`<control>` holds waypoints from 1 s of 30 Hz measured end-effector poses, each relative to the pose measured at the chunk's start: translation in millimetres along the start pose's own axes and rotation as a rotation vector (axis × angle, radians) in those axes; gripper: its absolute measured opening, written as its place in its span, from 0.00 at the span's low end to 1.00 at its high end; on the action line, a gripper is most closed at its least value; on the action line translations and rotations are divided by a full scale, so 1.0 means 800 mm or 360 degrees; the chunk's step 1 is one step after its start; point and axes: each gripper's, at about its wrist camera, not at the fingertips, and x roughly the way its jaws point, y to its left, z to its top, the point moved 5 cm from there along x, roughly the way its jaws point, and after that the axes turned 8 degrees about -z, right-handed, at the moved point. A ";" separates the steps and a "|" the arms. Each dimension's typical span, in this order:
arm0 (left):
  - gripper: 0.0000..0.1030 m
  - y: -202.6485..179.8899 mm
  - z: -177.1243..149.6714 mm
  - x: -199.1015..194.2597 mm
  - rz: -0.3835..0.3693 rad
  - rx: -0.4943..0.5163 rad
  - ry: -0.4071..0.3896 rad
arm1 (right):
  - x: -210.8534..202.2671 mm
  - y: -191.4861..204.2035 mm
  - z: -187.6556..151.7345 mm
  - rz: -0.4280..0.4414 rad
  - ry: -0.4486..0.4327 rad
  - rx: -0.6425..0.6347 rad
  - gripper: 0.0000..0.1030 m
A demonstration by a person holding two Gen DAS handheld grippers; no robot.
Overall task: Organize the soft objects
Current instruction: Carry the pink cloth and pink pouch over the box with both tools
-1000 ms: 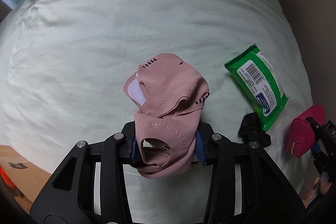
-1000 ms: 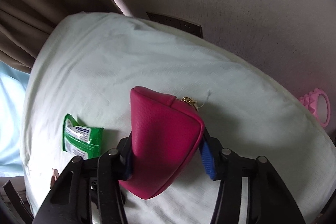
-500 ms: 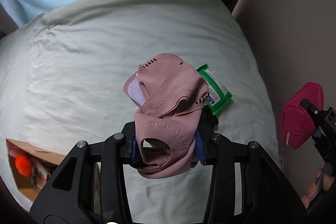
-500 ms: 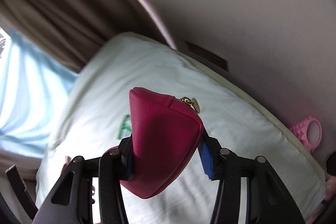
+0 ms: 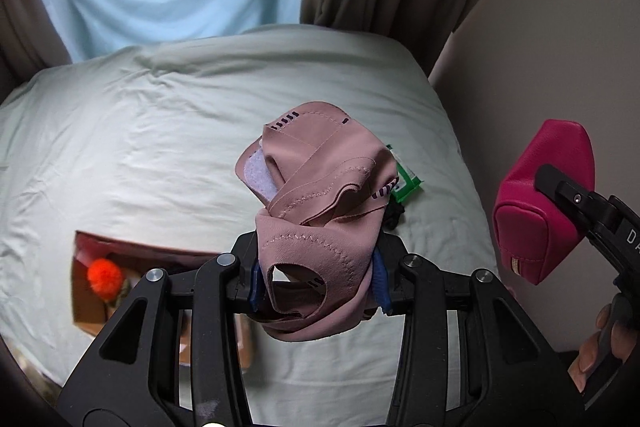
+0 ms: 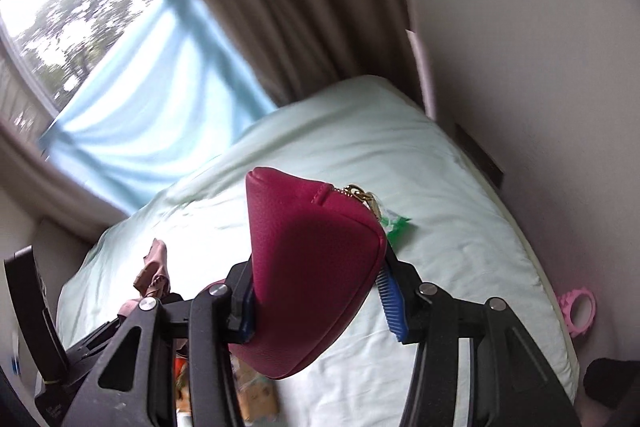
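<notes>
We see the left gripper (image 5: 316,281) with jaws clamped on a bunched pink garment (image 5: 320,211), held in the air above the bed (image 5: 160,147). The right gripper (image 6: 320,303) has its jaws gripping a magenta pouch (image 6: 312,267), also held off the bed; its gold zip pull (image 6: 362,197) sits at the top. A green wipes pack (image 5: 406,181) lies on the bed near the wall, partly hidden behind the garment, with a small black item (image 5: 394,215) just beside it. An open box (image 5: 120,287) with an orange pompom (image 5: 105,275) inside rests on the bed at left. A pink ring (image 6: 578,311) lies beside the bed.
</notes>
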 end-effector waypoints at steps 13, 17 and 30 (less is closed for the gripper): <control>0.36 0.161 -0.054 -0.125 0.0095 -0.0006 -0.0023 | -0.026 0.184 -0.099 0.0148 0.0066 -0.0388 0.44; 0.36 0.217 -0.075 -0.137 0.0130 -0.0024 0.0010 | -0.012 0.242 -0.138 0.0190 0.0137 -0.0502 0.44; 0.36 0.361 -0.134 -0.075 0.0131 0.0006 0.0256 | 0.083 0.344 -0.262 0.0120 0.0430 -0.0698 0.44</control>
